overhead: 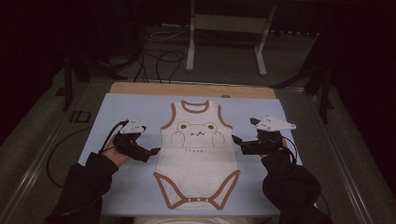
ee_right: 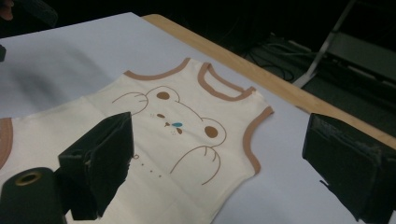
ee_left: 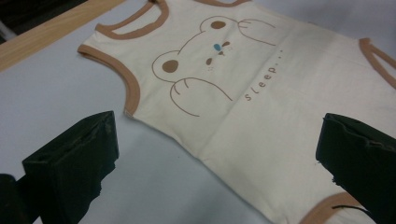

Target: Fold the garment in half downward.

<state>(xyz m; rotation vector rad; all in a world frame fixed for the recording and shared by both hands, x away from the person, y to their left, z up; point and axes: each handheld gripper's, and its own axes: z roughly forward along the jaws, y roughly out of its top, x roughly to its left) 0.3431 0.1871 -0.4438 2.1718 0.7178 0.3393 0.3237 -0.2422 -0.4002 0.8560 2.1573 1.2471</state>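
The bodysuit (overhead: 198, 154) lies flat in the middle of the surface (overhead: 116, 107), free room along both edges. Left gripper (overhead: 155, 150) and right gripper (overhead: 235, 139) wait beside it, fingers released.

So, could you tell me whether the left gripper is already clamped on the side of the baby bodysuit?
No, the left gripper has its jaws spread wide apart above the flat bodysuit, gripping nothing.
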